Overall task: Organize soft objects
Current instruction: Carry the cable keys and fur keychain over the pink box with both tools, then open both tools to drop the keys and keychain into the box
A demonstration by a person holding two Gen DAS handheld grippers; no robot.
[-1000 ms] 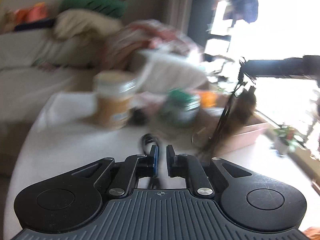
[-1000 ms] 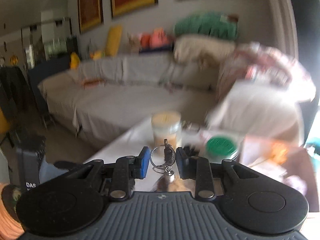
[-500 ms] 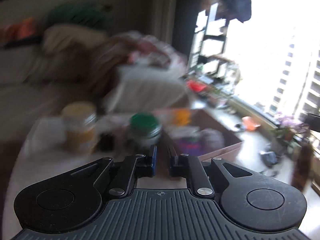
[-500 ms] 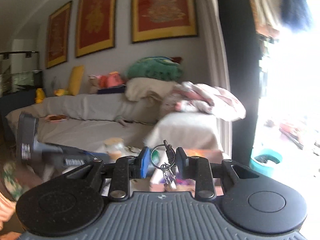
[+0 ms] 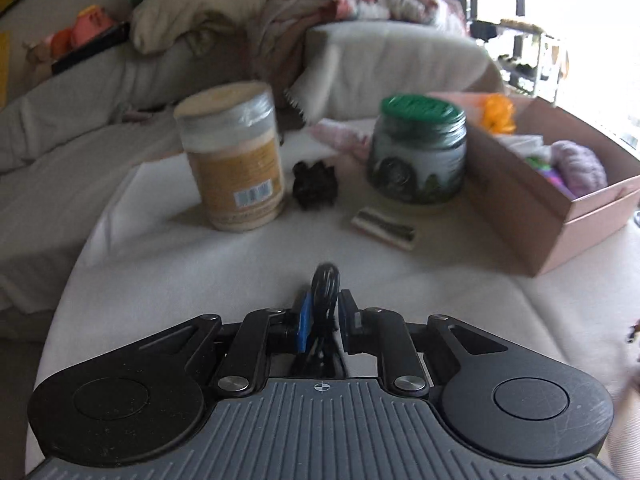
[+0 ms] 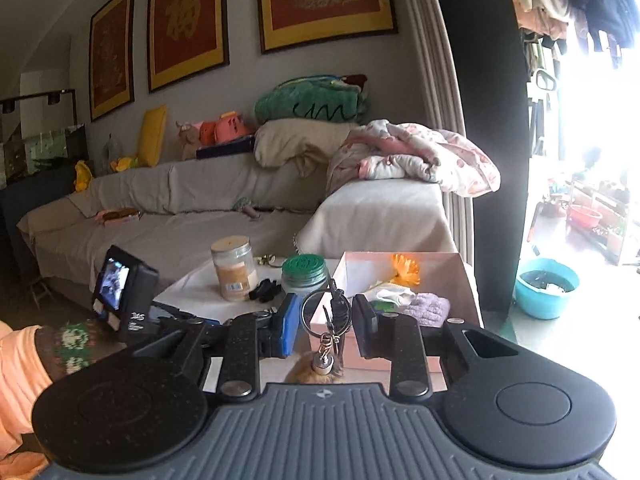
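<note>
White cloth covers the table [image 5: 168, 280], with a draped sofa [image 6: 168, 216] behind it under three framed pictures [image 6: 324, 0].

On the right half of the table stands a pink cardboard box [image 5: 560, 216], and inside it lie a purple knitted piece [image 5: 580, 164] and an orange flower [image 5: 498, 114]. From the right wrist view the same box [image 6: 460, 280] shows the purple piece [image 6: 428, 306] next to something white [image 6: 390, 294].

Low over the near part of the table, the left gripper [image 5: 322, 320] has its jaws pinching a loop of black cord [image 5: 326, 284]. Higher up and facing the box, the right gripper [image 6: 326, 316] has its jaws narrowly apart around a key ring [image 6: 320, 312]; whether the pads touch it cannot be told. A small metal charm [image 6: 325, 362] and something furry and tan [image 6: 314, 378] hang below the ring.

Beyond the left gripper stand a tan jar [image 5: 232, 156] and a green-lidded glass jar [image 5: 418, 152], with a small black clump [image 5: 316, 184] between them. A short flat bundle [image 5: 384, 230] lies just in front of the green-lidded jar.
</note>
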